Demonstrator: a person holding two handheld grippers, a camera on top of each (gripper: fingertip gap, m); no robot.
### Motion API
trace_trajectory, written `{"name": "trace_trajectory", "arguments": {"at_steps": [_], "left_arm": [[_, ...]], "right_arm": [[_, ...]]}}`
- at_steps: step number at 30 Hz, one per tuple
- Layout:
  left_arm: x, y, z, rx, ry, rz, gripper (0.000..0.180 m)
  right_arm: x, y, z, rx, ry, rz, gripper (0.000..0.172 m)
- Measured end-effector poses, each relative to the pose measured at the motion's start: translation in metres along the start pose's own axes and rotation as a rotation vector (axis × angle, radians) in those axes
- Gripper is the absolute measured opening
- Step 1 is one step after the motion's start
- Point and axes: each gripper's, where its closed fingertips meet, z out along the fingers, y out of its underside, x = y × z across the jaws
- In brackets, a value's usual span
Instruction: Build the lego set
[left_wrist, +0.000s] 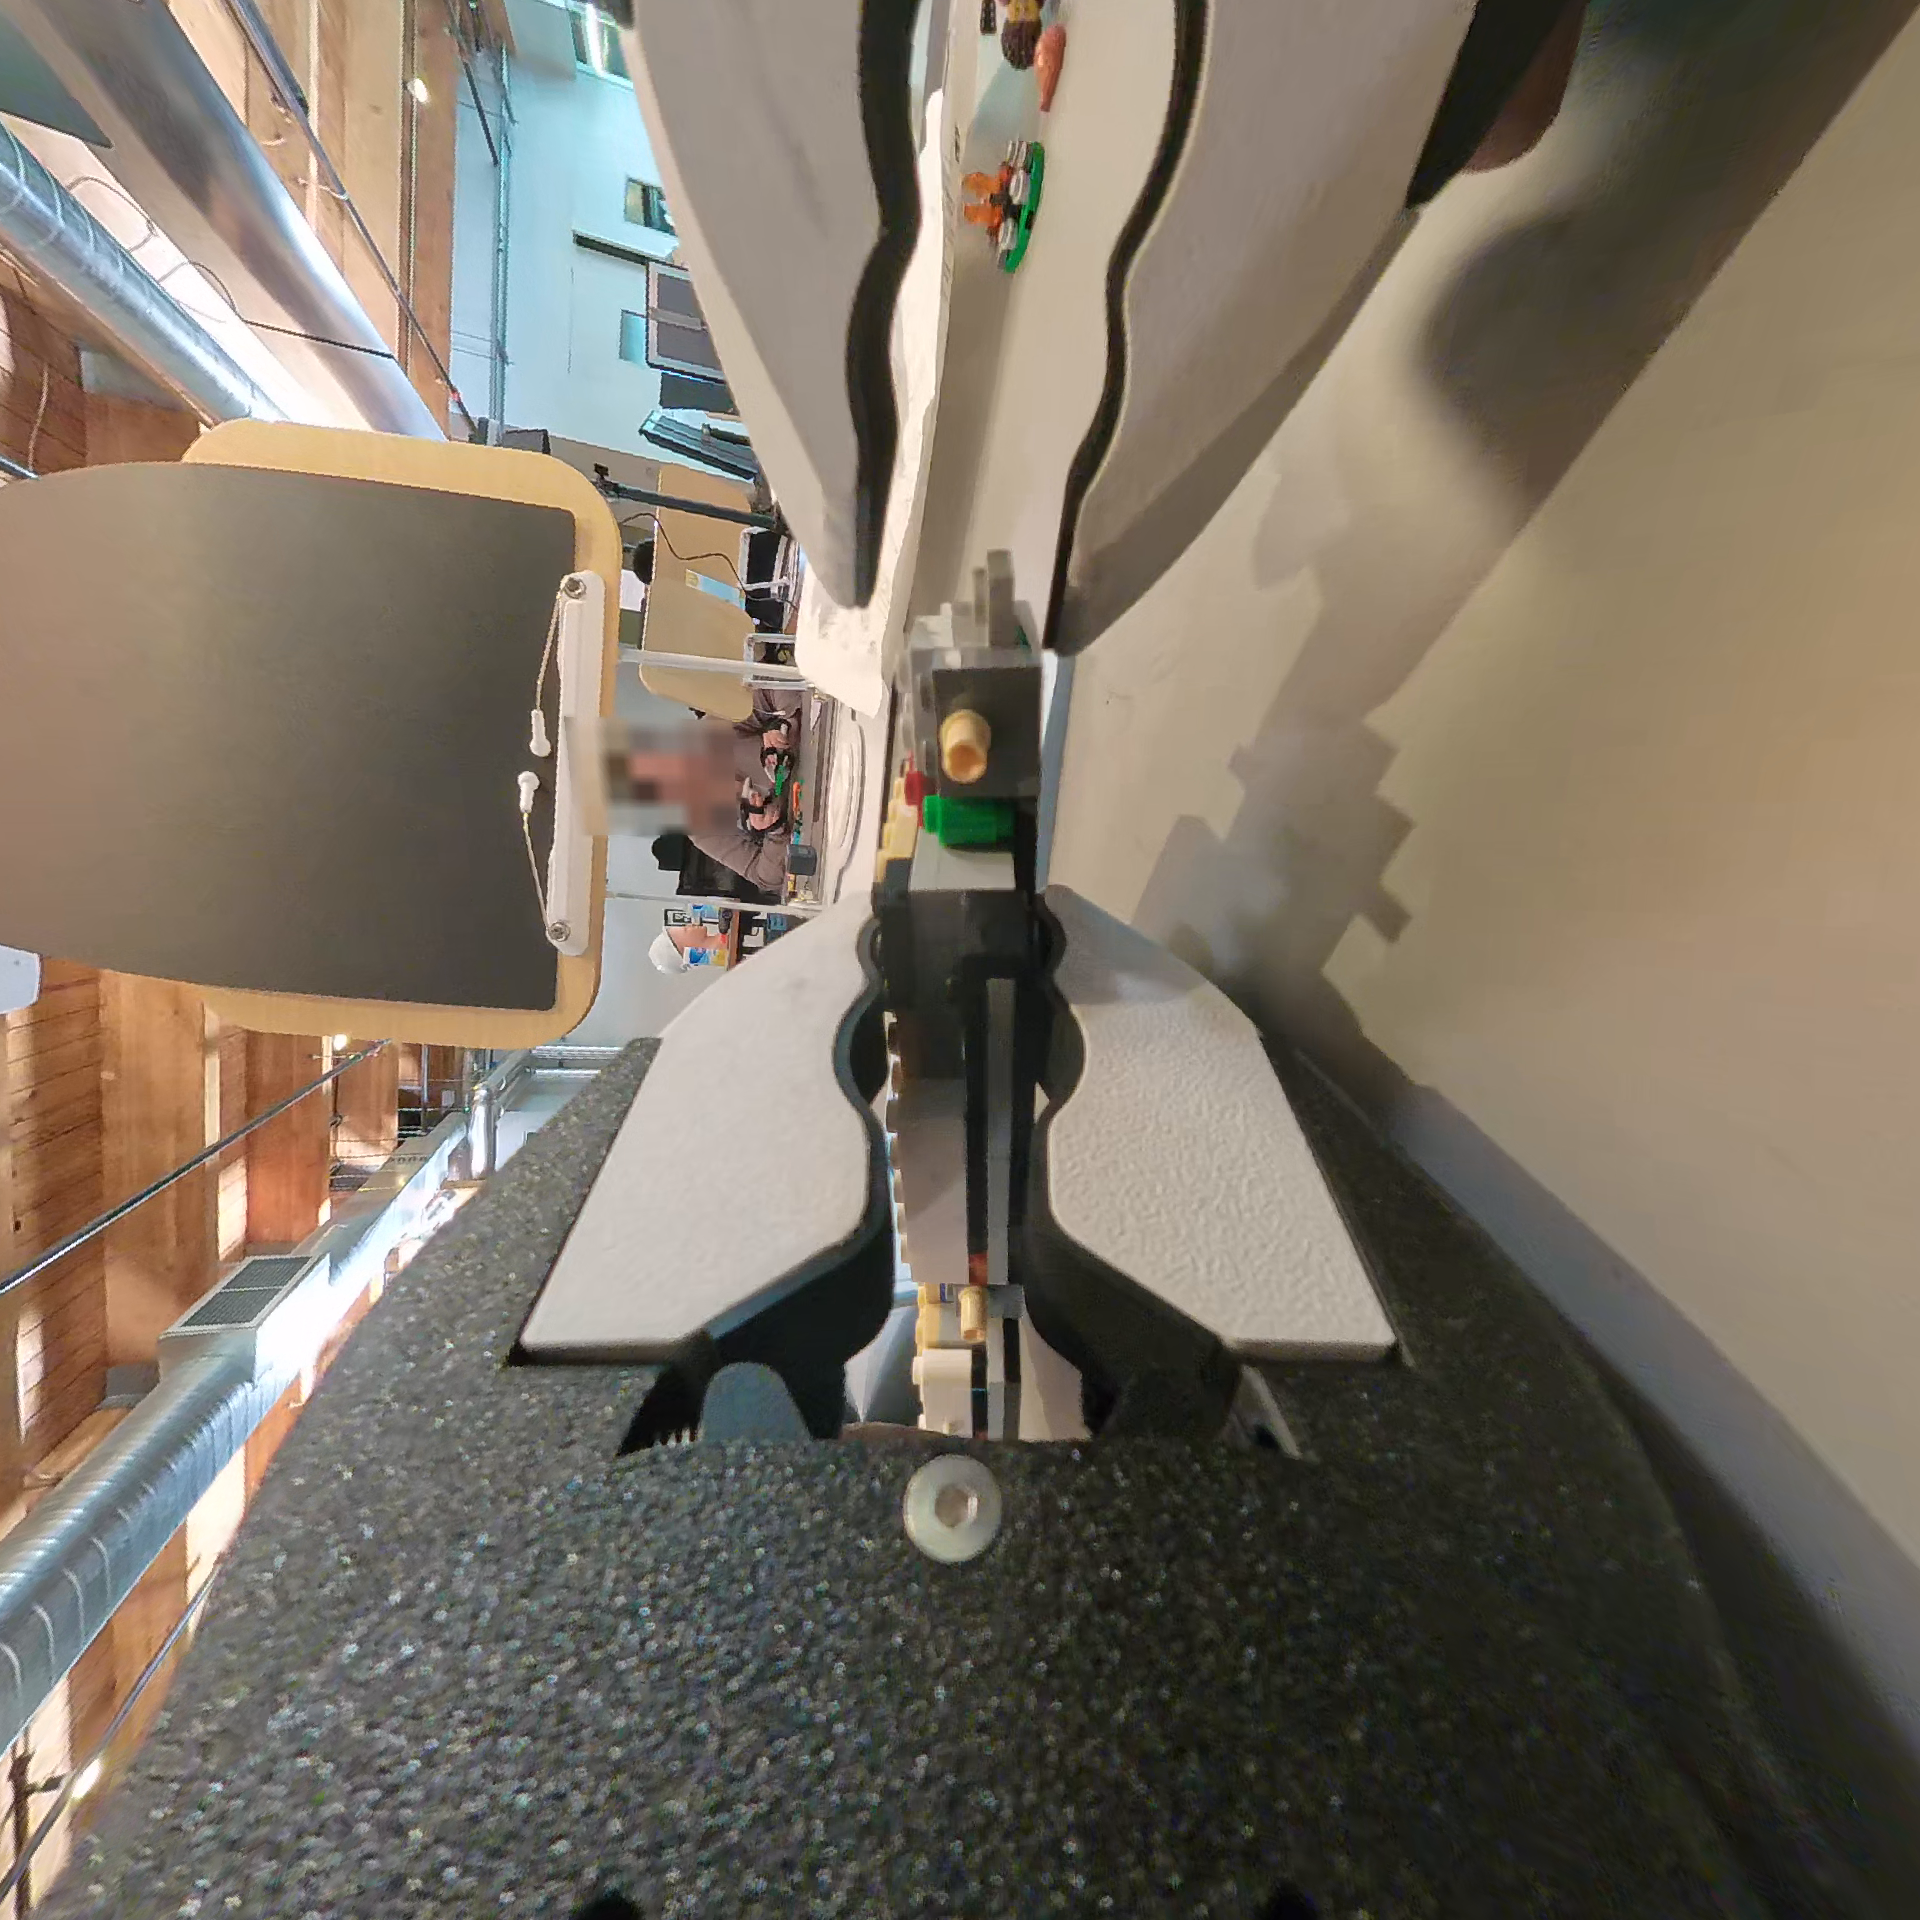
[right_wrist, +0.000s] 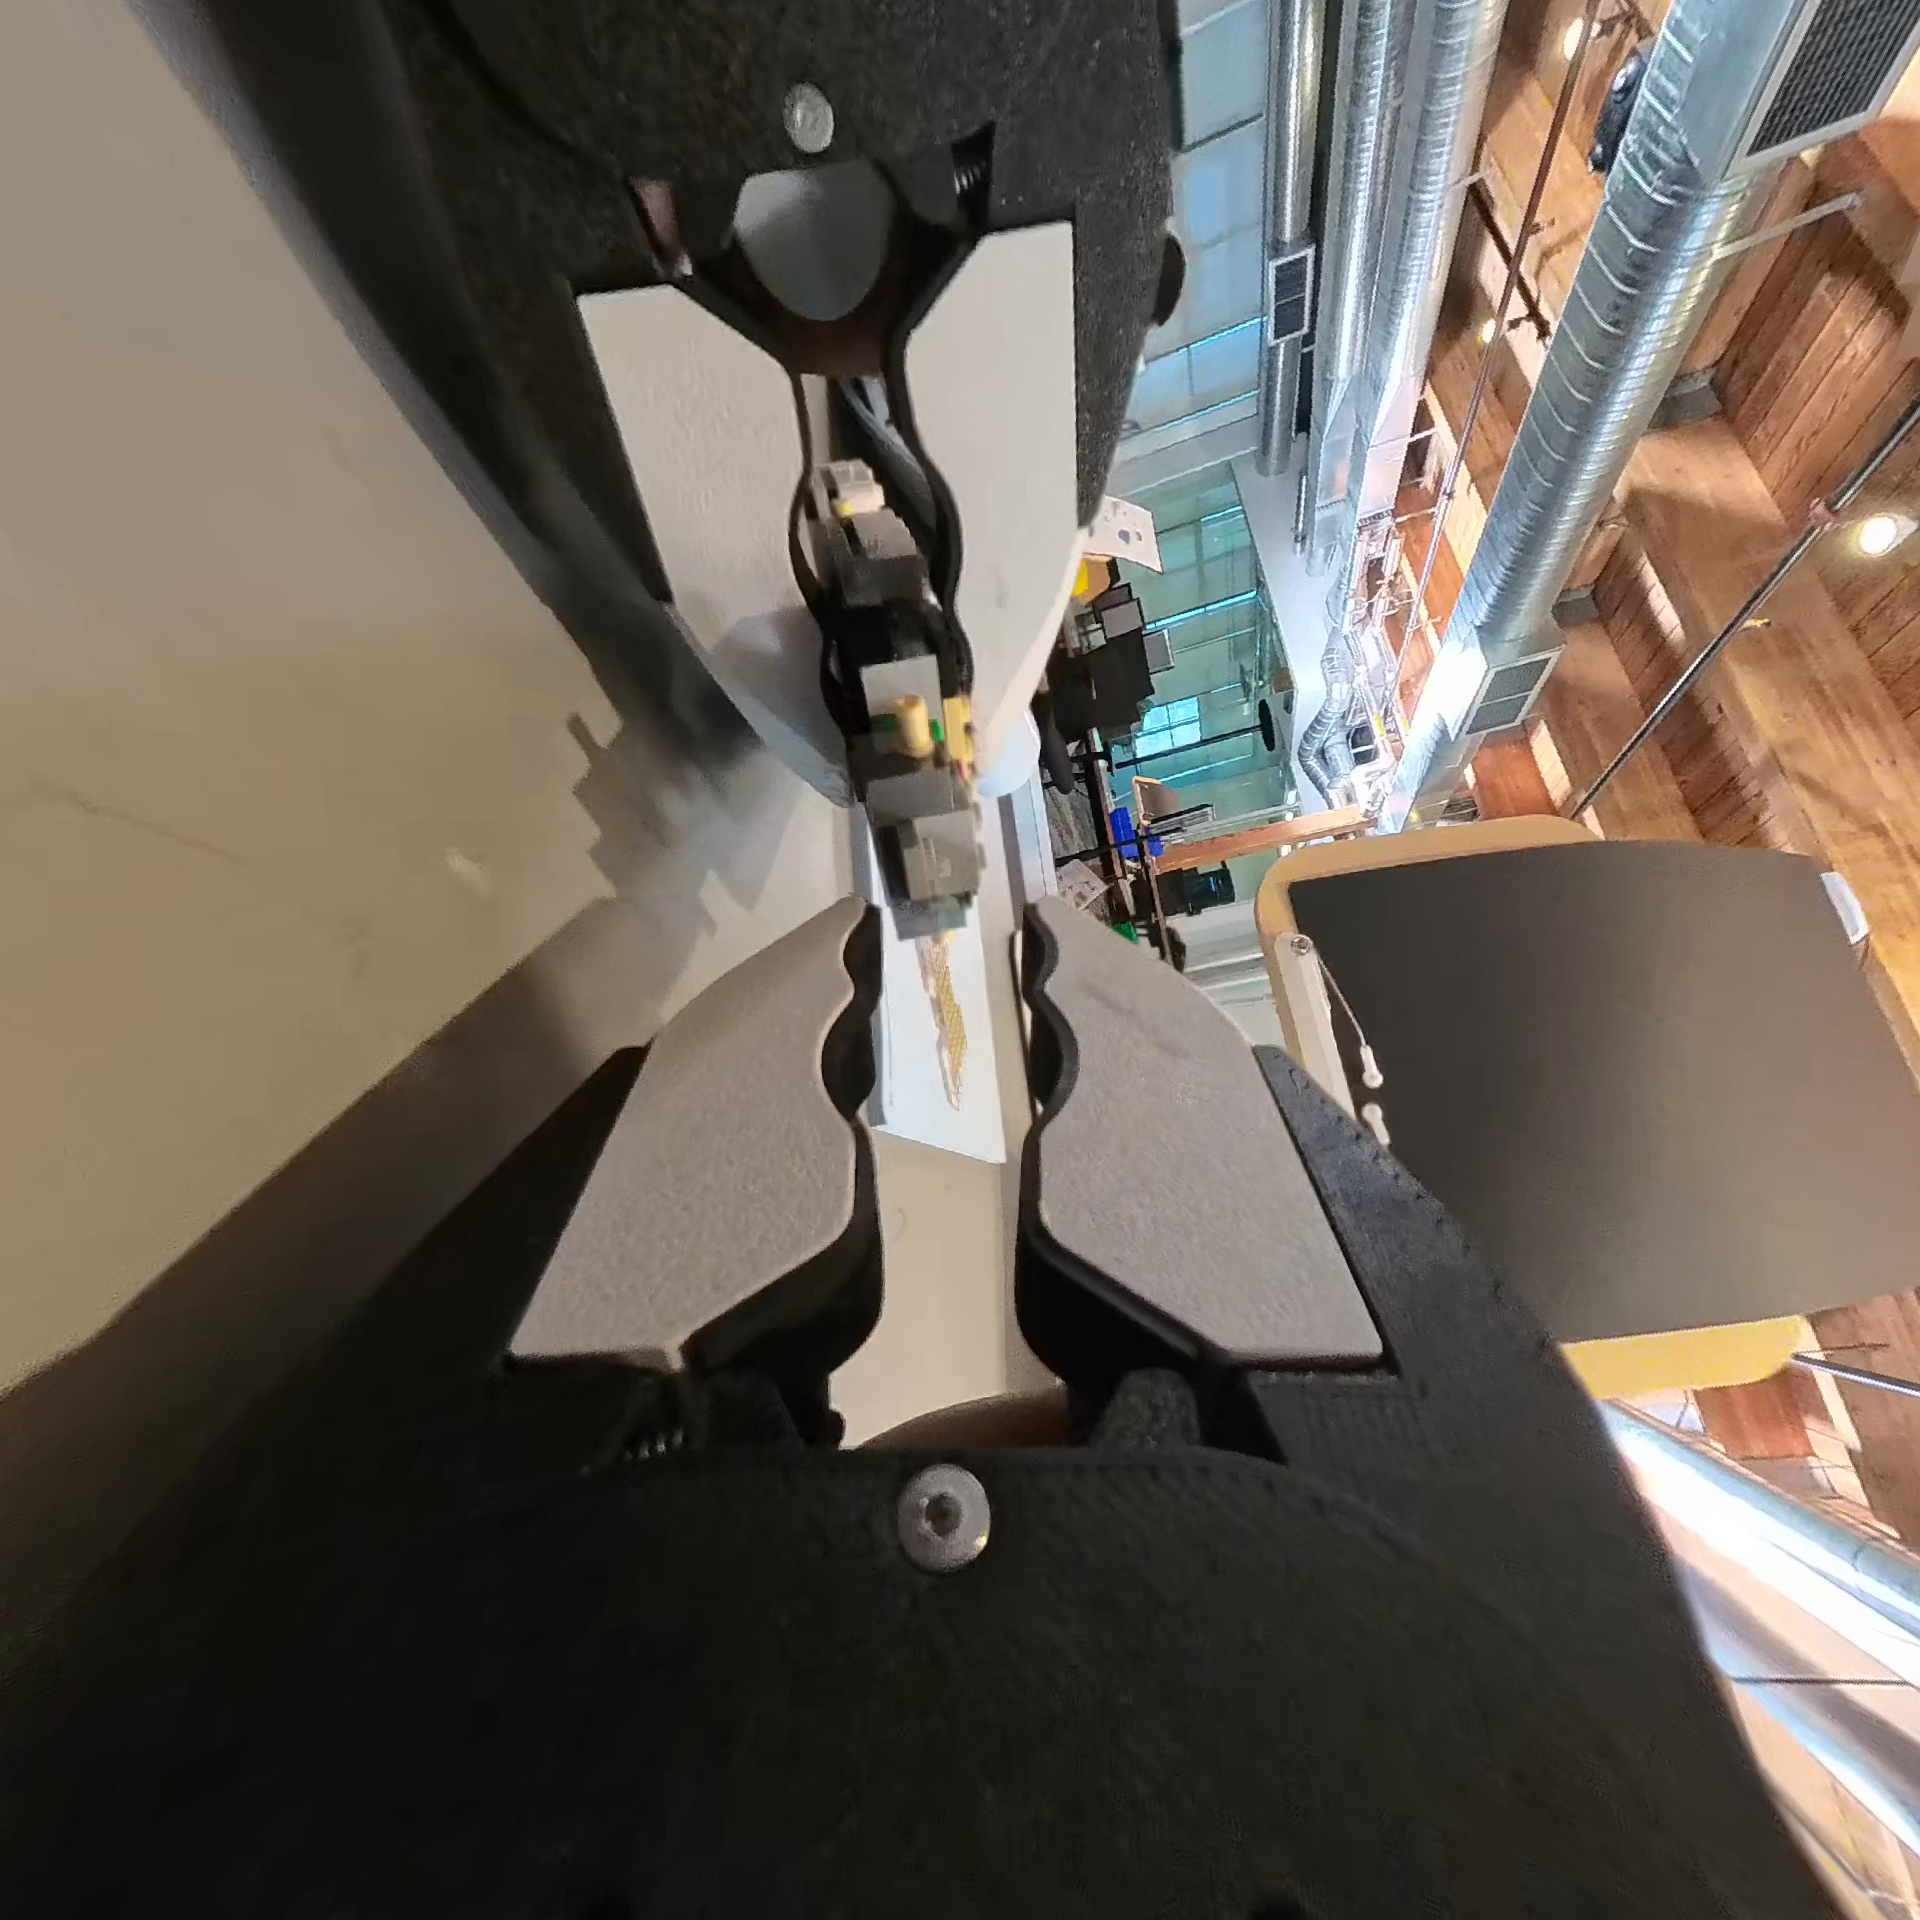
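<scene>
Tongs (left_wrist: 956, 914) of the left hand clamp a grey and black brick model (left_wrist: 961, 1049), pads pressed on both sides, above the pale counter (left_wrist: 1558, 831); the other tongs' fingers (left_wrist: 769, 343) flank its far end. Beyond the counter's edge lies an open hall. In the right wrist view, the right tongs (right_wrist: 940, 914) stand apart and bare just short of the model (right_wrist: 914, 831), over a printed sheet (right_wrist: 940, 1049); its writing is unreadable.

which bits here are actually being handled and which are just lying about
Being handled:
- grey and black toy-brick assembly, clamped in left gripper
- right gripper, open just short of its end

Lying about:
- white printed sheet
- small green-based brick model
- black wood-edged chair
</scene>
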Motion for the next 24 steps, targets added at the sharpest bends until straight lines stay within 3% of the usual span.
{"name": "trace_trajectory", "arguments": {"at_steps": [18,21,24], "left_arm": [[0.004,0.001,-0.008,0.024,0.009,-0.069,0.024],[0.007,0.0,-0.008,0.028,0.006,-0.06,0.025],[0.011,-0.001,-0.009,0.028,0.002,-0.036,0.025]], "right_arm": [[0.005,0.002,-0.007,-0.009,0.011,0.108,0.024],[0.002,0.002,-0.017,-0.048,-0.021,0.142,0.024],[0.002,0.012,-0.036,-0.183,-0.071,0.148,0.022]]}}
